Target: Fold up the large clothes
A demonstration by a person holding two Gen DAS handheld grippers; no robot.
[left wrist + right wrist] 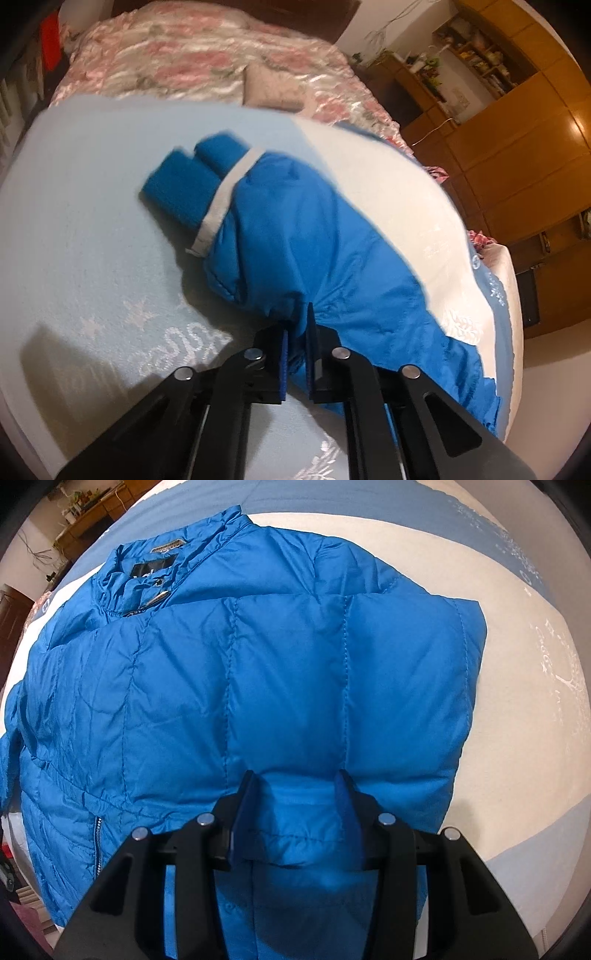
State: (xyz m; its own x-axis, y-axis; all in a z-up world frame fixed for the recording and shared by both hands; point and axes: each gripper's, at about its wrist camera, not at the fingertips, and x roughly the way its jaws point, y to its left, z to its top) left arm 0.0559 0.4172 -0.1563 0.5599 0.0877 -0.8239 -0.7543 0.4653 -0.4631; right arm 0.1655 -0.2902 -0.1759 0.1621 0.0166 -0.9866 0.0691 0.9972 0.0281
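A blue puffer jacket point(258, 664) lies spread on a pale blue and white bed cover point(517, 701), with its collar and label point(155, 572) at the upper left. My right gripper point(296, 775) points straight down, its jaws partly apart and pressed on a thick fold of the jacket that fills the gap. In the left wrist view, a jacket sleeve point(295, 229) ends in a white band point(225, 195) and a ribbed blue cuff point(184, 184). My left gripper point(298, 319) is shut, pinching a bunch of sleeve fabric.
Behind the bed cover point(92, 184) lies a pink floral quilt point(177, 62) with a small cushion point(273, 88) on it. Wooden wardrobes and shelves point(517, 147) line the right side. The bed's edge point(513, 295) drops off to the right.
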